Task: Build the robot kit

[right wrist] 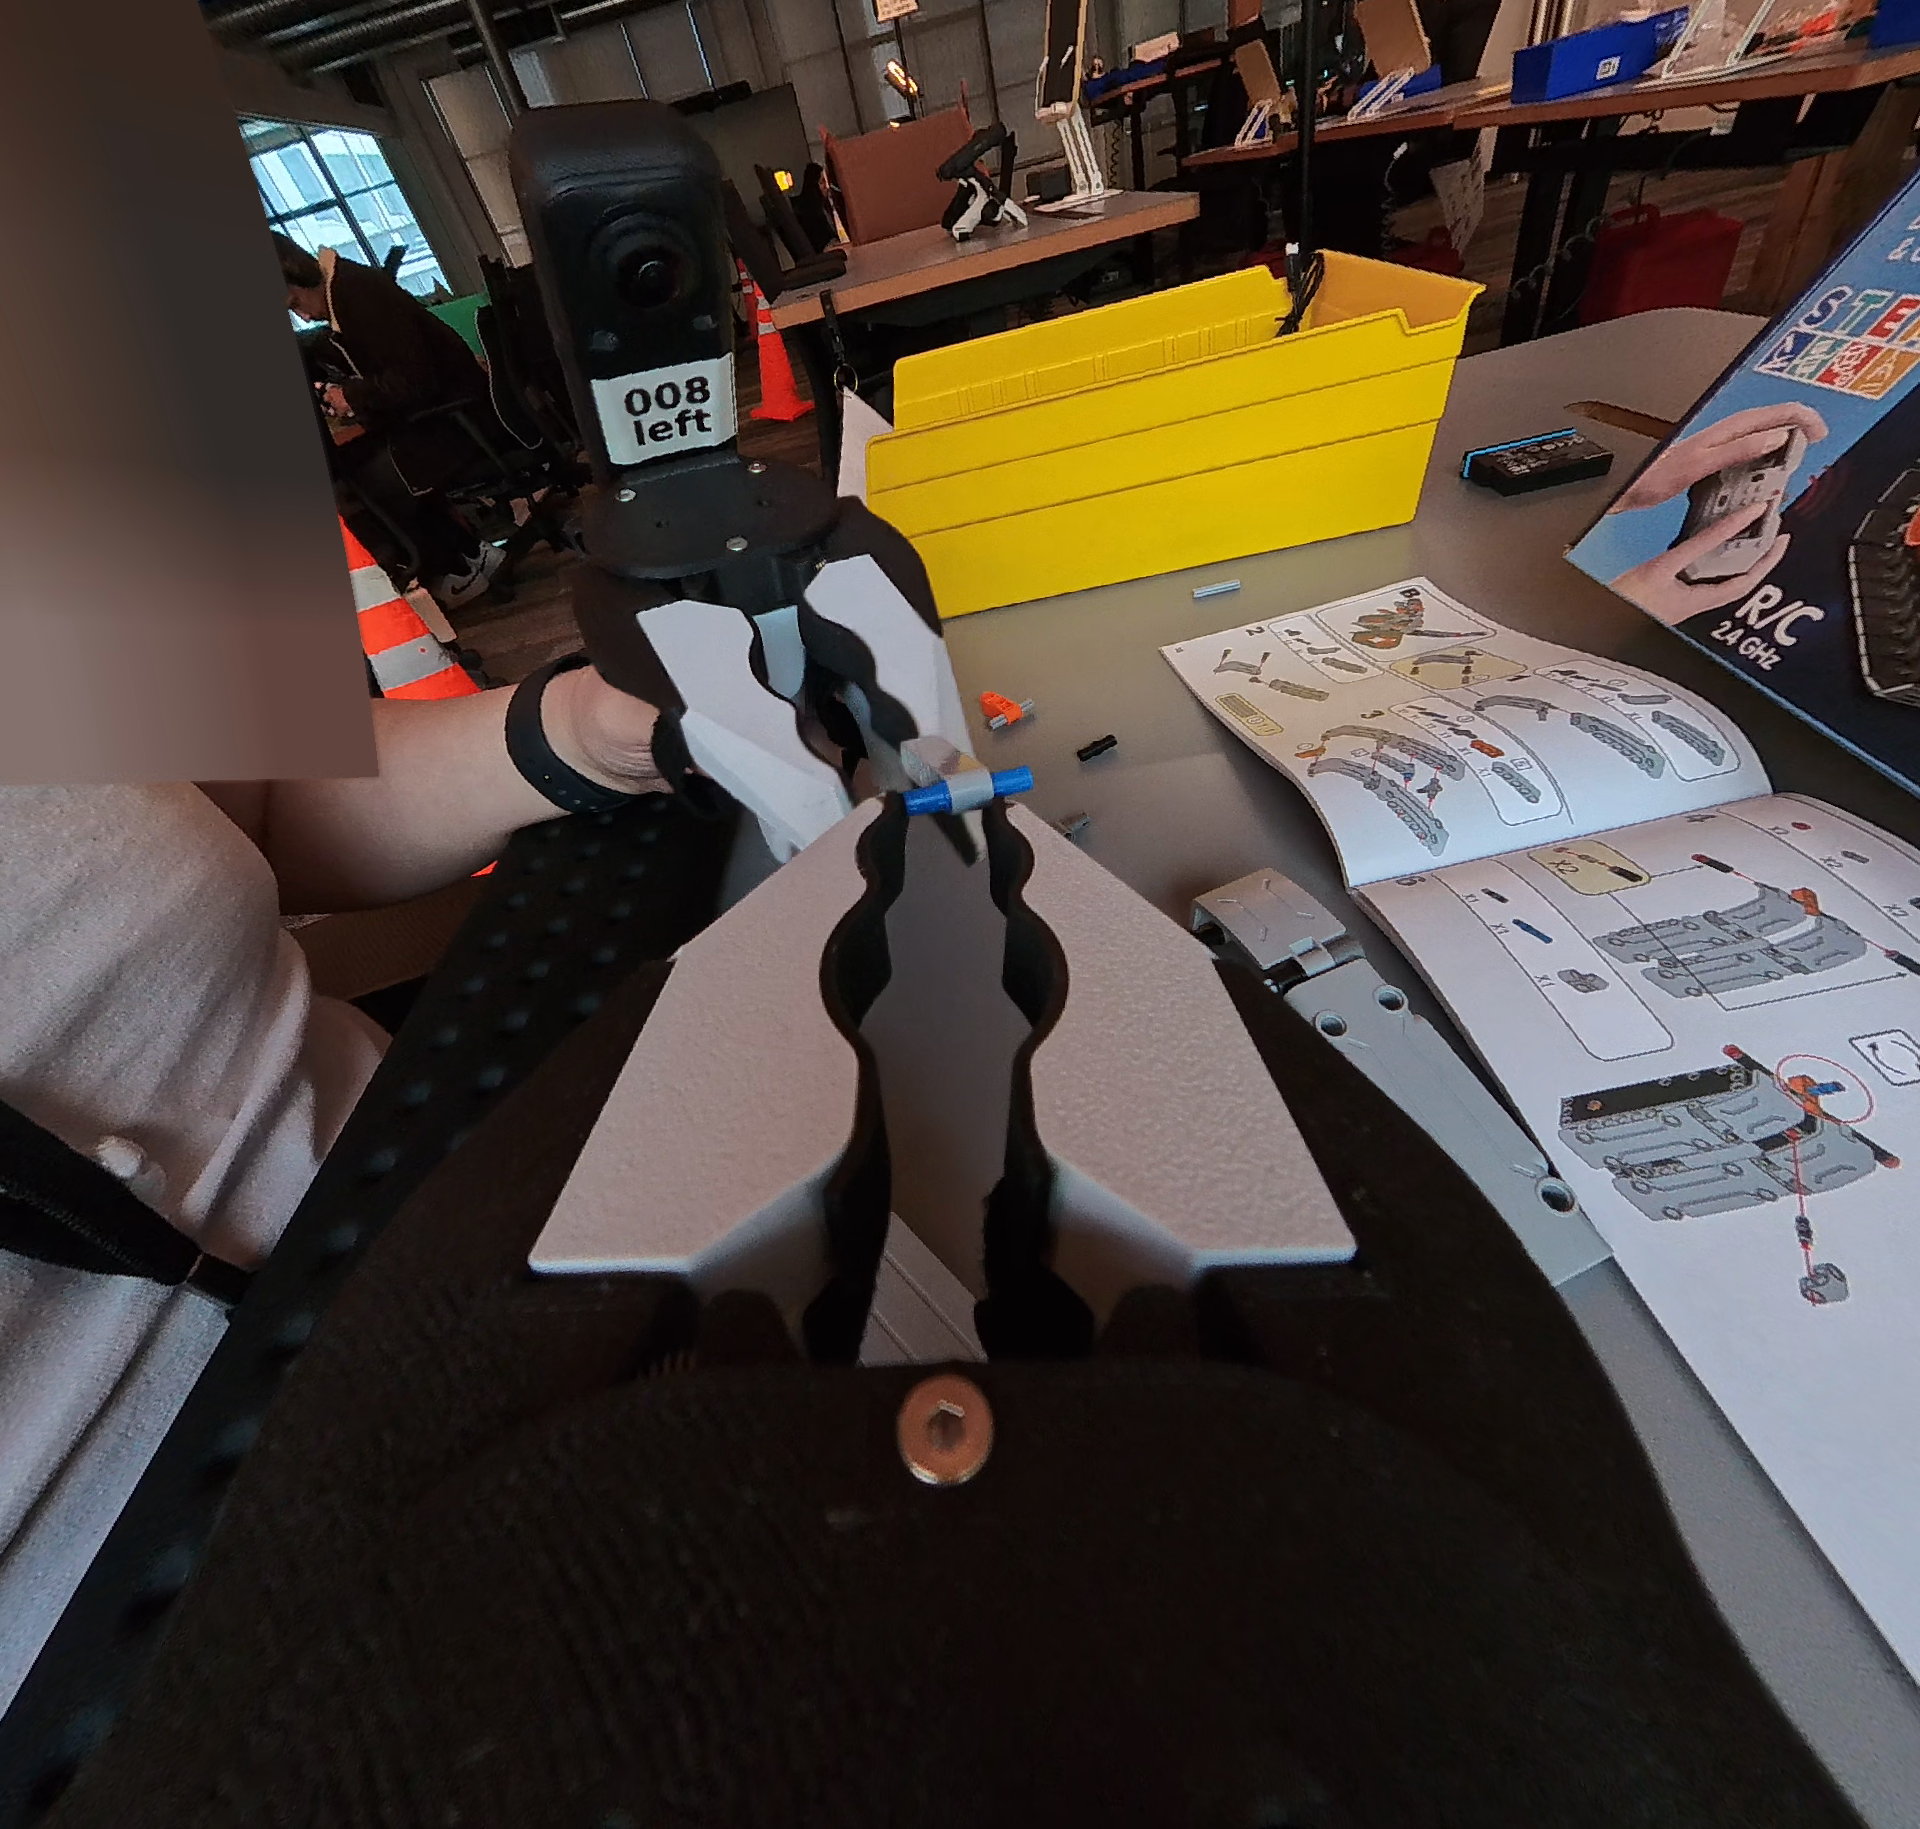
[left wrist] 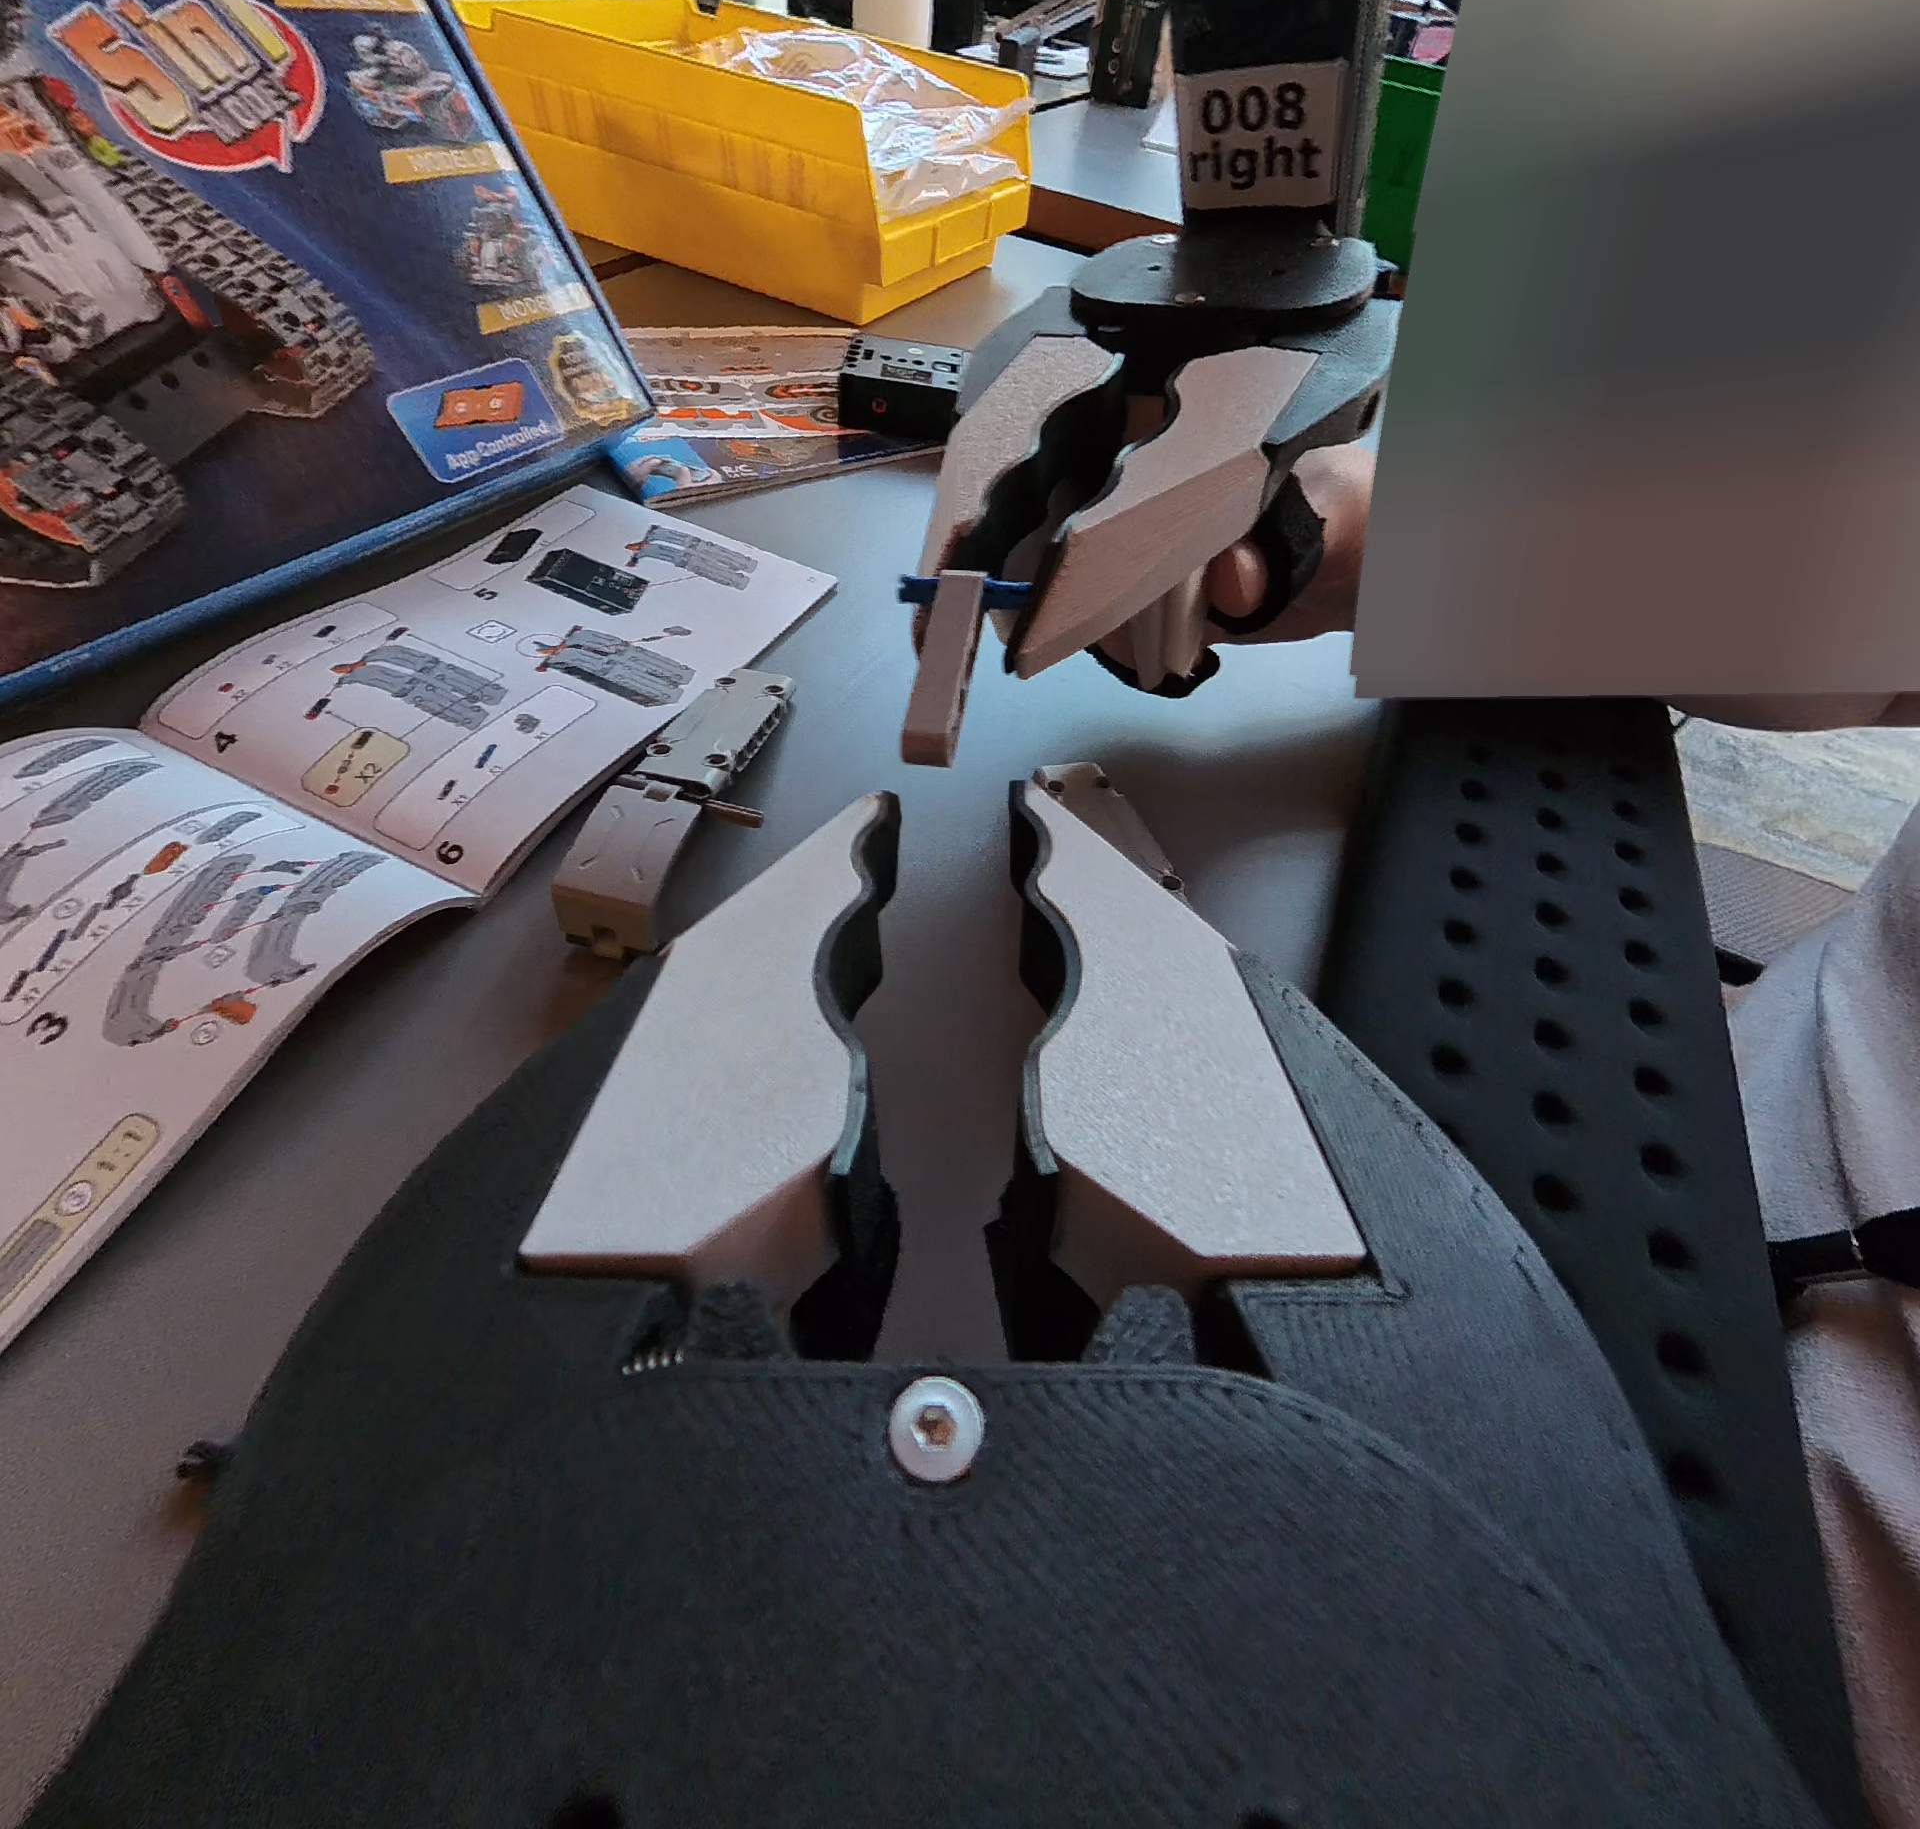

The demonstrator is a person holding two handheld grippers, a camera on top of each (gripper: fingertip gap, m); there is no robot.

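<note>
Grey beam (left wrist: 943,665) w/ blue pin (right wrist: 966,790), midair

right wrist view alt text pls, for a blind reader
The right tool grips a blue pin carrying a small grey beam, facing the empty left tool. A yellow bin and open instruction booklet sit on the grey table.

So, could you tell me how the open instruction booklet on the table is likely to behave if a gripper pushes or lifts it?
The instruction booklet is probably light and floppy: its thin pages arch up beside the fold. Pushed, it would likely slide across the smooth table or buckle. Lifted by one edge, it would probably droop and fall shut.
</note>
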